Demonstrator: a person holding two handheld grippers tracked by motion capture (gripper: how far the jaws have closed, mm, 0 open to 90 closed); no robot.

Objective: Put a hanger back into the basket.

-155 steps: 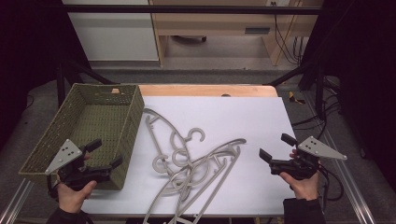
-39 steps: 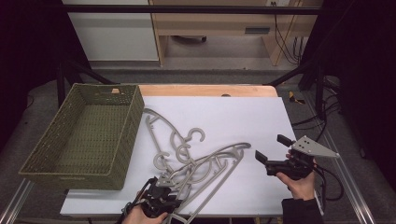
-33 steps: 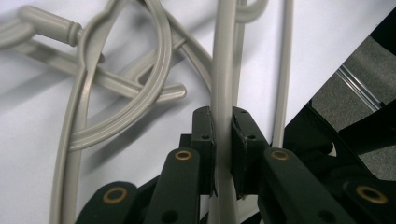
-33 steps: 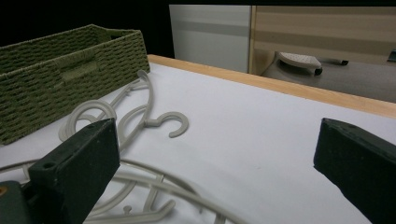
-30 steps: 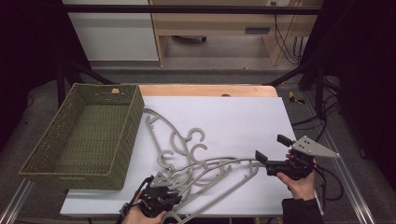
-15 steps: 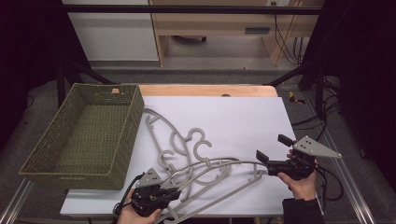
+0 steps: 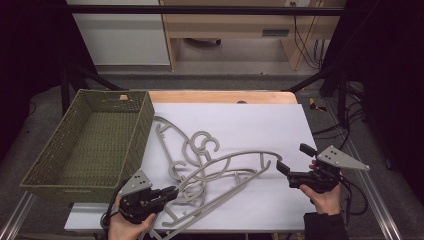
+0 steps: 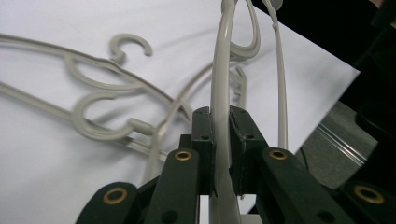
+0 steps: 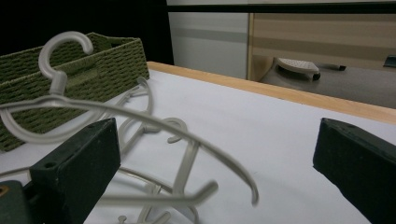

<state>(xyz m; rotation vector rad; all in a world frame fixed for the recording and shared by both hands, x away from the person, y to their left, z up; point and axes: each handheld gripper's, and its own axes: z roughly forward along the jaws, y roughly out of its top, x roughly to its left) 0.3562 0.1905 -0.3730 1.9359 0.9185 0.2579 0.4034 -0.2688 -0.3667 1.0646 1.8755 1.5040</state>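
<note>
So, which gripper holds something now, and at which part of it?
The left gripper is shut on a grey hanger, gripping its thin curved arm near one end. The right gripper is open and holds nothing.

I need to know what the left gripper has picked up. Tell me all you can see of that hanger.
The hanger is pale grey, plastic-looking, with curved arms and notches. The left gripper is shut on one thin arm. It tilts, raised above the white table, its far end near the open right gripper, other hangers lying beneath.
</note>
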